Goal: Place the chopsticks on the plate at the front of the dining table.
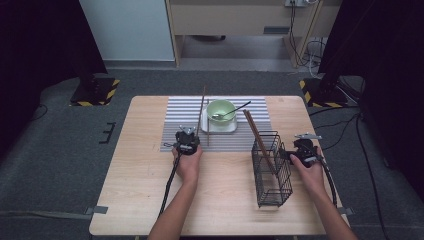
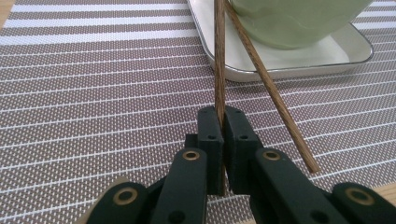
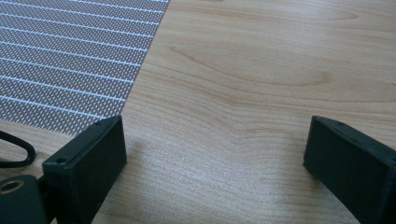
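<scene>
Chopsticks number four here: two lie by the left gripper (image 2: 223, 140) and two more stand slanted in the wire basket (image 1: 272, 172). That gripper's jaws are pressed tight on one chopstick (image 2: 219, 60), which runs straight ahead from between the pads toward the white tray (image 2: 289, 65). The second loose chopstick (image 2: 273, 88) lies just to the side of the jaws in the left gripper view, crossing the held one up at the tray's rim, its near end resting on the striped placemat (image 2: 93, 93).

One green bowl (image 1: 221, 111) sits on the tray ahead of the left gripper and holds one spoon (image 1: 230, 113), the handle leaning over the rim. The single basket stands just beside the right gripper (image 1: 302, 150), on its inner side, with the pair of chopsticks (image 1: 257, 135) poking out of its top.

The right gripper's jaws stand wide apart with nothing between them, bare wooden table (image 3: 243, 93) under the gap.
</scene>
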`<action>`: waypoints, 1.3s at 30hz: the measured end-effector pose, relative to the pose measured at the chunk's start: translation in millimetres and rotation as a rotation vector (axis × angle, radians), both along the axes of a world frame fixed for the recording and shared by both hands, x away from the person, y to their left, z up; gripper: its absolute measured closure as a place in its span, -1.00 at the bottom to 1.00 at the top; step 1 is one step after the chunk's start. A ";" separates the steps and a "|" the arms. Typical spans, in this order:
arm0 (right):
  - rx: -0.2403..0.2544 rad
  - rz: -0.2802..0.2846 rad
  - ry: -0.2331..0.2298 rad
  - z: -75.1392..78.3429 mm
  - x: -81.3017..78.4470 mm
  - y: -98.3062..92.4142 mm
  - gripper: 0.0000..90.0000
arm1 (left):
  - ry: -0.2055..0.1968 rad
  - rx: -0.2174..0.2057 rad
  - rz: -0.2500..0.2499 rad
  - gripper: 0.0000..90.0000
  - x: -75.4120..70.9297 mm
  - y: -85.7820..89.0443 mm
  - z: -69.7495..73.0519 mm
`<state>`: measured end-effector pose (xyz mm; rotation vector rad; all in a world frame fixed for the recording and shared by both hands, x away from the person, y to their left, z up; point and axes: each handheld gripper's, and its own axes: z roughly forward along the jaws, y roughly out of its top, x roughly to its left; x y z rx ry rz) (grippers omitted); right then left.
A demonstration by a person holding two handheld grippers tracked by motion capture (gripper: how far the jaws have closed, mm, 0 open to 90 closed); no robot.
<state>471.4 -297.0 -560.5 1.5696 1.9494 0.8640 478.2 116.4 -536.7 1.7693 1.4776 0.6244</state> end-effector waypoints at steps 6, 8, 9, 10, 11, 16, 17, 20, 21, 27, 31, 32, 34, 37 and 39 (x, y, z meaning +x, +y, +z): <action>0.000 0.001 0.000 0.0 0.0 -0.1 -0.87 | 0.005 -0.003 0.001 0.91 0.8 -0.3 -1.9; 0.000 0.000 0.000 0.0 0.0 0.0 -0.87 | 0.004 -0.002 0.001 0.91 0.9 -0.4 -2.2; 0.000 0.000 0.000 0.0 0.0 0.0 -0.87 | 0.005 -0.001 0.001 0.91 0.9 -0.3 -2.3; 0.000 0.000 0.000 0.0 0.0 0.0 -0.87 | 0.004 0.000 0.001 0.91 0.9 -0.3 -2.3; 0.000 0.000 0.000 0.0 0.0 0.0 -0.87 | 0.004 -0.001 0.002 0.91 0.8 -0.2 -2.3; 0.000 0.000 0.000 0.0 0.0 0.0 -0.87 | 0.004 -0.003 0.003 0.91 0.7 -0.4 -2.2; 0.000 0.000 0.000 0.0 0.0 0.0 -0.87 | 0.007 -0.002 0.003 0.90 0.6 -0.3 -2.4; 0.000 0.000 0.000 0.0 0.0 0.0 -0.87 | 0.011 0.002 0.003 0.90 1.0 -0.5 -3.0; 0.000 0.000 0.000 0.0 0.0 0.0 -0.87 | 0.013 0.002 0.003 0.90 1.2 -0.5 -3.3; -0.001 0.001 0.000 0.0 0.0 -0.1 -0.87 | 0.012 0.005 0.006 0.91 1.2 -0.7 -3.6; 0.000 0.000 0.000 0.0 0.0 0.0 -0.87 | 0.013 0.006 0.011 0.91 1.5 -1.0 -3.6; 0.000 0.000 0.000 0.0 0.0 0.0 -0.87 | 0.015 0.005 0.011 0.91 1.6 -1.2 -3.8; 0.000 0.000 0.000 0.0 0.0 0.0 -0.87 | 0.018 0.009 0.011 0.91 1.8 -1.5 -4.5; 0.000 0.000 0.000 0.0 0.0 0.1 -0.87 | 0.024 0.005 0.008 0.91 2.2 -1.5 -5.4; 0.000 0.000 0.000 0.0 0.0 0.0 -0.87 | 0.029 0.002 0.009 0.91 2.4 -1.3 -5.8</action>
